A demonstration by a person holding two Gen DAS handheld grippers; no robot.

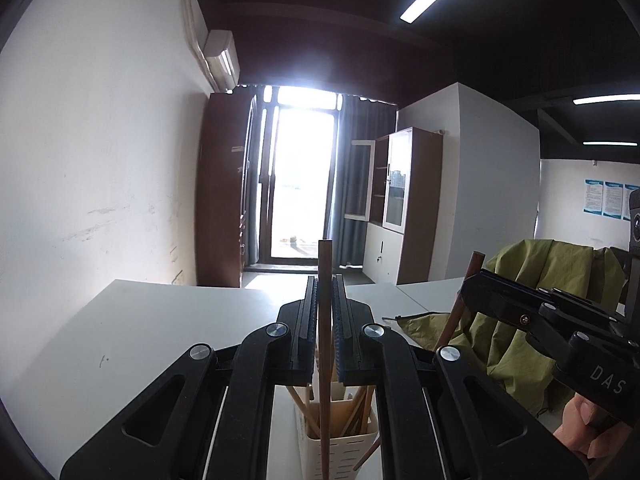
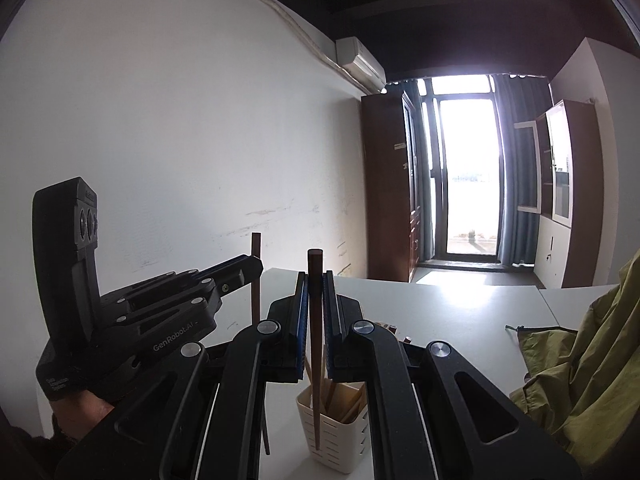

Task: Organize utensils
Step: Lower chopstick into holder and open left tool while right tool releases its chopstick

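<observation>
Landmark: the cream slotted holder [image 2: 336, 428] standing on the white table [image 2: 440, 320], with several pale wooden sticks already upright in it. Left of the holder, the left tongs [image 2: 256, 270] are clamped shut on a brown chopstick [image 2: 256, 280], held roughly vertical; its lower end hangs just left of the holder, outside it, whether touching the table I cannot tell. Directly above the holder, the right tongs [image 2: 316, 300] are likewise closed on a darker chopstick [image 2: 315, 340], upright, its tip down in front of the holder's slotted wall; in or out of the cup not resolvable. Right of the holder, an olive-green cloth [image 2: 580, 360] lies bunched on the table, well apart. Handling judgement: each stick is light, rigid, smooth and thin, so it likely pivots or slips between the pads if bumped. Both are gripped in the upper part, leaving a long free lower end, which suits lowering tip-first into the holder. Risk: tip catching the rim or the sticks inside.
</observation>
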